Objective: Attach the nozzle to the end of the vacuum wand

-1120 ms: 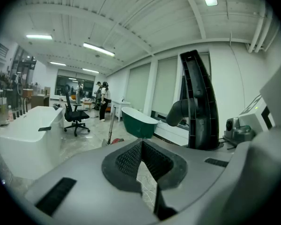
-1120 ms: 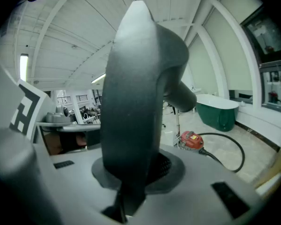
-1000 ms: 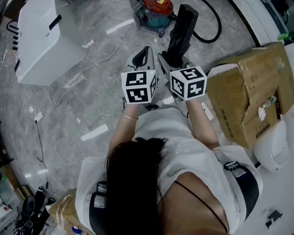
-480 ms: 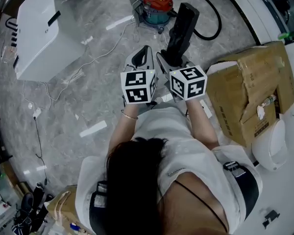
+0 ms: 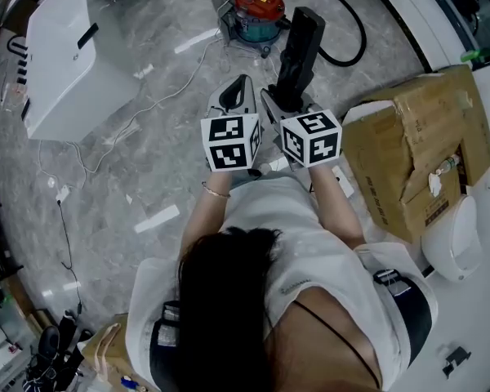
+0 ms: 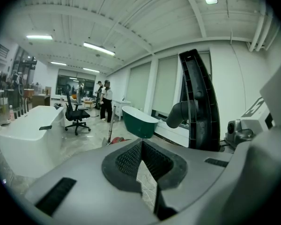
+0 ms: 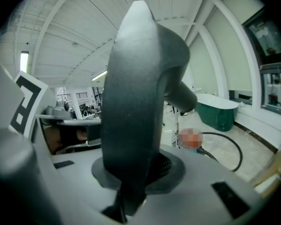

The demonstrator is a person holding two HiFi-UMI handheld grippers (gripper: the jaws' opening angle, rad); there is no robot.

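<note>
Head view: the left gripper (image 5: 238, 92) has its jaws together, with nothing between them. Just beside it, the right gripper (image 5: 284, 98) has its jaws clamped on the black nozzle (image 5: 298, 43), held upright above the floor (image 5: 147, 162), near the red vacuum cleaner (image 5: 257, 11).

In right gripper (image 5: 284, 103): black plastic nozzle (image 5: 299, 47); behind it, red canister vacuum (image 5: 259, 11); right, brown cardboard box (image 5: 408, 149); left, white cabinet (image 5: 65, 55).
</note>
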